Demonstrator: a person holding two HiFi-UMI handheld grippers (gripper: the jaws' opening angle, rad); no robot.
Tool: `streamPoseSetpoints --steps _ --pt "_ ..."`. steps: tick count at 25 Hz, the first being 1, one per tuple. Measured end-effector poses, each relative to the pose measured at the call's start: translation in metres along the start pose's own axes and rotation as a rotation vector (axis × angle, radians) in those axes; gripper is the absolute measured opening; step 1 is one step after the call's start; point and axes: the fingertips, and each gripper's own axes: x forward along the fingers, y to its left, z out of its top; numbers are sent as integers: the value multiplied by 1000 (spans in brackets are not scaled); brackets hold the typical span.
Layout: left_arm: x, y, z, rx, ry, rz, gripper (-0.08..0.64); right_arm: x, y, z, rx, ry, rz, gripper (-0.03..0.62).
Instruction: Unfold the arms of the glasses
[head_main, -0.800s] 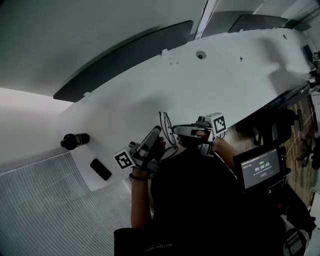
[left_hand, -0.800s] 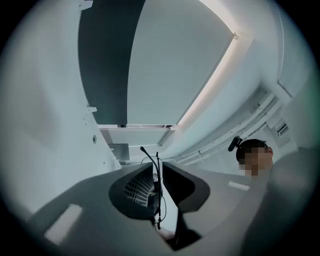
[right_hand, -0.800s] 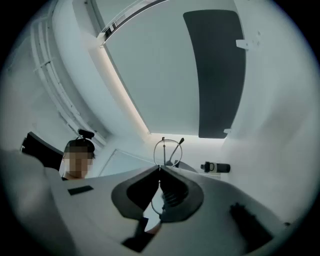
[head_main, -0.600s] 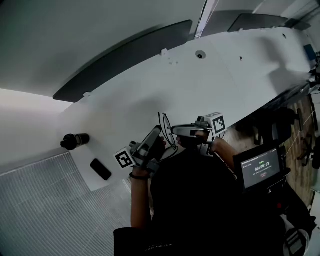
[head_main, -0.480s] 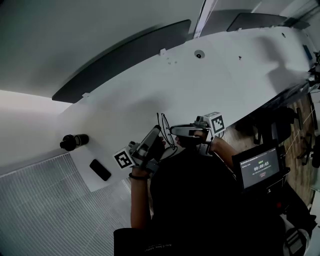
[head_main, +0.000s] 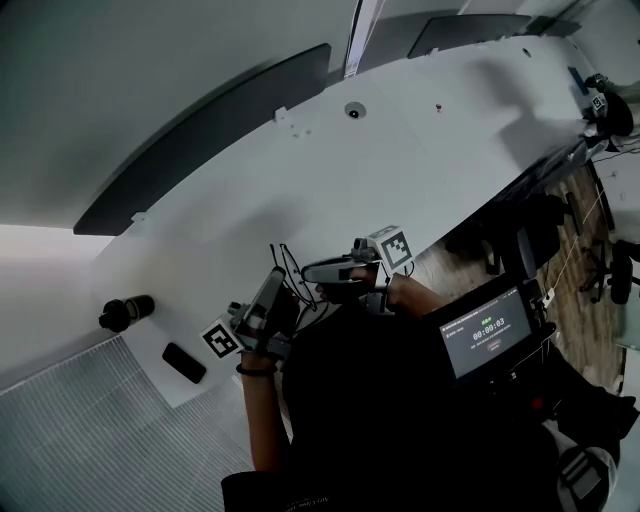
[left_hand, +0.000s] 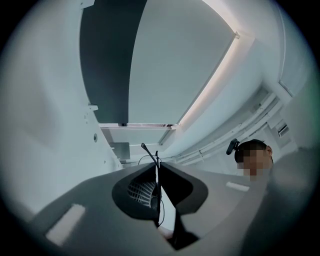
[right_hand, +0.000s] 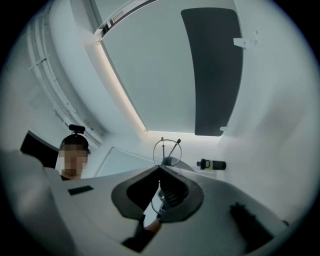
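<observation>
**Glasses (head_main: 288, 262) pinched by 2 grippers**

Head view: left gripper (head_main: 279, 276) and right gripper (head_main: 306, 272) meet at lower centre, over the near edge of the white table (head_main: 400, 160), with the glasses between their tips. Black bottle (head_main: 125, 313) and dark phone (head_main: 184, 362) lie at lower left. Timer screen (head_main: 488, 335) is at right.

Left gripper view: jaws closed together on the thin glasses frame, centre of frame.

Right gripper view: jaws clamped on the frame, 1 lens ring sticking up above the tips.

White bench (head_main: 420, 160) — dark cylindrical bottle (head_main: 125, 313) nr its left end, flat black phone-like slab (head_main: 184, 362) near it, not touching; round grommet (head_main: 352, 110) farther along.
</observation>
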Motion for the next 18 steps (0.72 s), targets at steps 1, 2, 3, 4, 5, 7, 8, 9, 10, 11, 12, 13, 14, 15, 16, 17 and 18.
streamPoseSetpoints --steps 1,2,3,4,5,7,8,9,10,11,12,13,14,15,16,17,18 --pt "0 0 0 -1 0 -1 31 -1 -2 -1 2 5 -3 11" --pt "0 0 0 -2 1 -1 29 -2 -3 -2 4 7 -5 11" --pt "0 0 -1 -2 1 -1 28 -2 -4 -3 5 7 -6 11" --pt "0 1 -1 -3 1 -1 26 -3 -4 -3 5 6 -7 11" --pt "0 1 -1 -5 -1 -1 26 -3 -4 -3 4 4 -8 11" --pt "-1 2 -1 -7 -4 0 25 -3 -4 -2 3 -1 -8 11" --pt "-1 2 0 -7 -7 0 23 -2 -3 -1 2 -5 -7 11" --pt "-1 1 0 -6 -10 1 23 -2 -2 0 2 -8 -6 11" --pt "-1 1 1 -6 -13 0 23 -2 -3 0 2 -10 -6 11" --pt "-1 1 2 -6 -14 -1 23 -3 -3 1 2 -13 -5 11" --pt "-1 2 2 -7 -14 -2 21 -4 -2 2 0 -18 -4 11" --pt "-1 2 2 -10 -14 -3 21 -4 -2 4 -3 -24 -4 11" --pt "-1 2 2 -12 -13 -5 21 -4 -1 5 -4 -30 -4 11" --pt "-1 3 2 -13 -14 -5 21 -4 0 5 -5 -34 -4 11" --pt "-2 3 2 -14 -17 -3 21 -4 0 6 -5 -36 -6 11" --pt "-3 3 3 -15 -20 -1 21 -4 0 6 -3 -37 -6 11" --pt "-4 3 3 -16 -24 1 21 -3 0 6 0 -39 -4 11"
